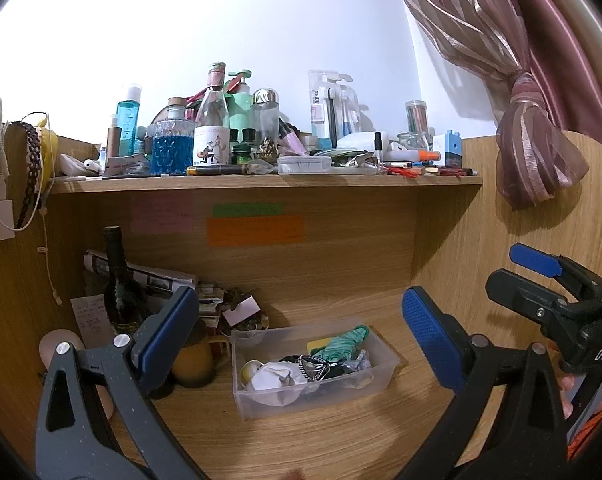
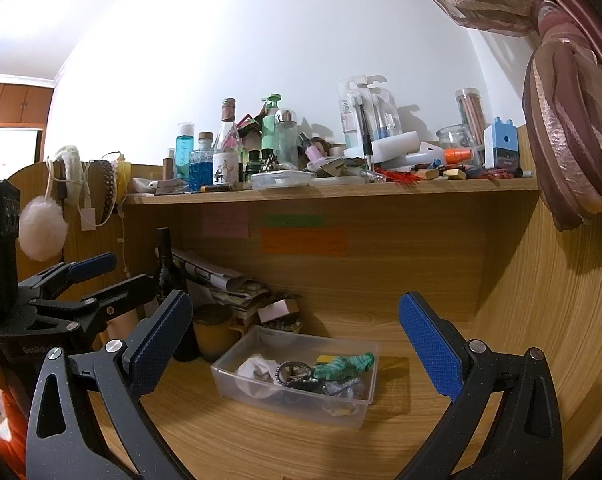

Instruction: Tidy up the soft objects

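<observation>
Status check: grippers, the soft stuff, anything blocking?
Left gripper open, empty. Right gripper open, empty. Soft items piled in clear bin on desk. Mug beside bin; approach from above unobstructed.

Both grippers, left gripper [image 1: 301,332] and right gripper [image 2: 295,336]: black frames, silver screws, blue textured pads on the jaws

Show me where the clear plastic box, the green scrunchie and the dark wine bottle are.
clear plastic box [image 1: 261,398], left wrist view, front wall
green scrunchie [image 2: 343,365], right wrist view, middle
dark wine bottle [image 1: 119,284], left wrist view, shoulder
</observation>
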